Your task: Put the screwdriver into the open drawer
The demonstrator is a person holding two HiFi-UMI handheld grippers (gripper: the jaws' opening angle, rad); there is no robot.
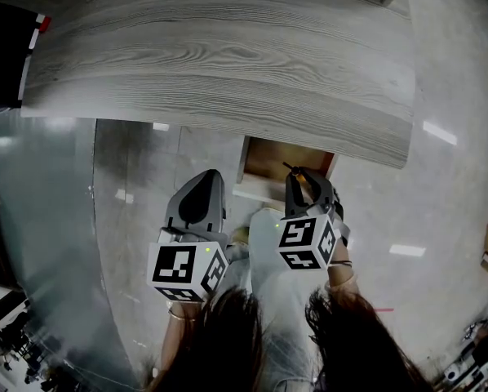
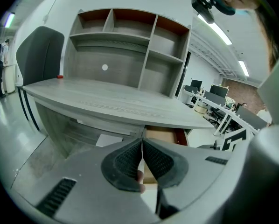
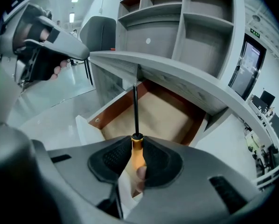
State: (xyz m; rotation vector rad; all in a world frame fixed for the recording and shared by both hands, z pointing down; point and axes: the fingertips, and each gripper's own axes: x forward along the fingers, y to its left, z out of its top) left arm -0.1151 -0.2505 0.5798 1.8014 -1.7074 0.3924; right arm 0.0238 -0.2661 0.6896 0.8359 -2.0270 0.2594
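Screwdriver (image 3: 135, 133): orange handle pinched between the pads of the right gripper (image 3: 136, 149). The black shaft points to the far side, over the open drawer (image 3: 165, 118).
Hidden on the screwdriver: the handle's rear end, sunk behind the pads. Whether the tip touches the desk edge cannot be told.
Drawer: pulled out toward the near side, under the right part of the desk (image 1: 228, 47). In the head view the desktop covers its far part.
Right gripper pose: raised at the drawer's near front, aimed far.
Left gripper (image 2: 142, 158): pads pressed together with nothing between them. It hangs left of the drawer, level with the right gripper.
Hands: a fingertip shows behind each gripper's pads. Hair at the near edge of the head view covers the forearms.
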